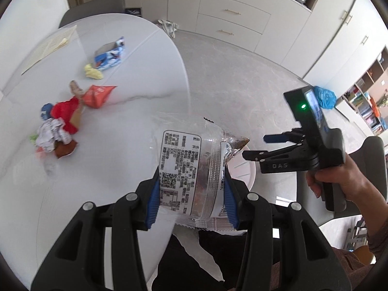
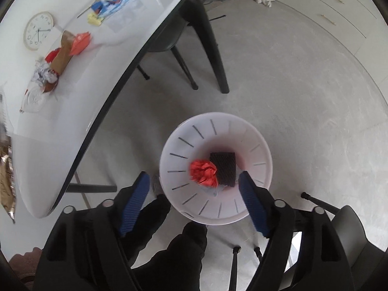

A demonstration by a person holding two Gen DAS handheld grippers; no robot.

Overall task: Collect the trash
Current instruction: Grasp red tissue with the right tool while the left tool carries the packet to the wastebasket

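My left gripper (image 1: 192, 194) is shut on a clear plastic snack wrapper (image 1: 191, 169) with a white printed label, held at the table's edge above the floor. My right gripper (image 2: 194, 198) is open and empty, hanging over a white trash bin (image 2: 263, 145) on the floor; it also shows in the left wrist view (image 1: 254, 146). The bin holds a crumpled red wrapper (image 2: 203, 172) and a black ridged piece (image 2: 224, 167). More trash lies on the white table (image 1: 109, 157): red wrappers (image 1: 65, 114), a crumpled printed paper (image 1: 52, 133), a yellow scrap (image 1: 93, 72) and a blue packet (image 1: 109, 55).
A dark chair (image 2: 194, 31) stands by the table's edge beyond the bin. A white clock (image 2: 38, 30) lies on the table. Papers (image 1: 48, 46) lie at the table's far side. Cabinets (image 1: 232, 12) line the far wall. The person's dark-trousered legs (image 2: 169, 242) are below.
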